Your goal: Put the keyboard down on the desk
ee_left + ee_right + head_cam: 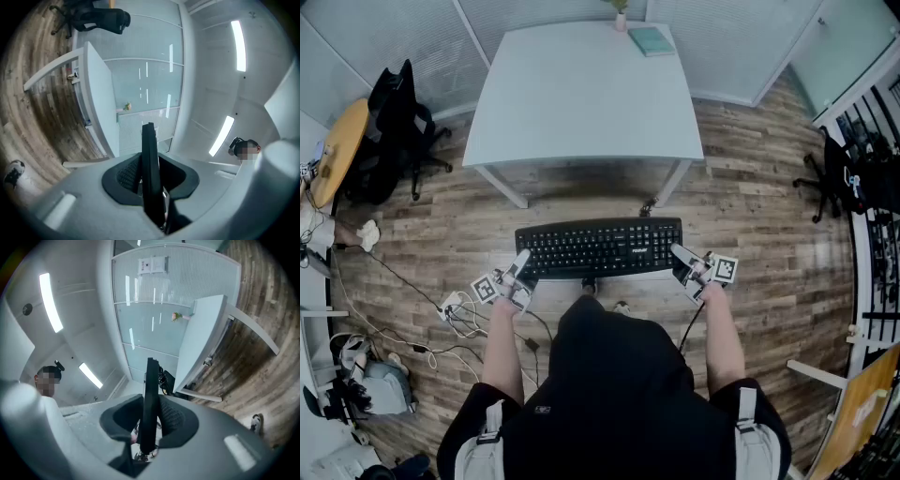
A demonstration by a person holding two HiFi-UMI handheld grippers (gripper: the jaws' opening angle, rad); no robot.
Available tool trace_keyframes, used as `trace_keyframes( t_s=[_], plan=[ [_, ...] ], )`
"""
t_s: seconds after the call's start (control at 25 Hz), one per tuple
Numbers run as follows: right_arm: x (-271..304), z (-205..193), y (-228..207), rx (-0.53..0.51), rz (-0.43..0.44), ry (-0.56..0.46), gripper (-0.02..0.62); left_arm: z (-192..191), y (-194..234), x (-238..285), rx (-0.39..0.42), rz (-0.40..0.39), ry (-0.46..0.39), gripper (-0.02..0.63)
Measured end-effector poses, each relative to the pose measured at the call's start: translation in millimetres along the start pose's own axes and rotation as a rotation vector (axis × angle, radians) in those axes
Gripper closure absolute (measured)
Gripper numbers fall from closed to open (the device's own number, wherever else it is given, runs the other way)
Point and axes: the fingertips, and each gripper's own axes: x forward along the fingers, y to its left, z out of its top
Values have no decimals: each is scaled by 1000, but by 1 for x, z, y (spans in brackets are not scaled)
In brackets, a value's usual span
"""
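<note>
A black keyboard (600, 247) hangs level in the air over the wood floor, in front of the white desk (586, 89). My left gripper (521, 265) is shut on its left end and my right gripper (682, 260) is shut on its right end. In the left gripper view the keyboard (150, 173) shows edge-on as a thin black slab between the jaws. The right gripper view shows the same thin black edge of the keyboard (150, 404) clamped between its jaws, with the desk (199, 341) beyond. The keyboard's cable trails down under it.
A small potted plant (621, 13) and a teal book (652, 40) sit at the desk's far edge. A black office chair (394, 131) stands at left, another (834, 178) at right. Cables and a power strip (450, 302) lie on the floor at left.
</note>
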Motion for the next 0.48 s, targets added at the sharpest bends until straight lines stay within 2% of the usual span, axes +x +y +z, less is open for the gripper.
trace_keyframes(
  t_s=[0.2,0.48],
  plan=[
    [17,27,14,-29,5,-33,494,27,-20,33,36,-41,23,523],
    [14,41,17,-64,1,-47,494,29,-23,54,43,-46,39,523]
  ],
)
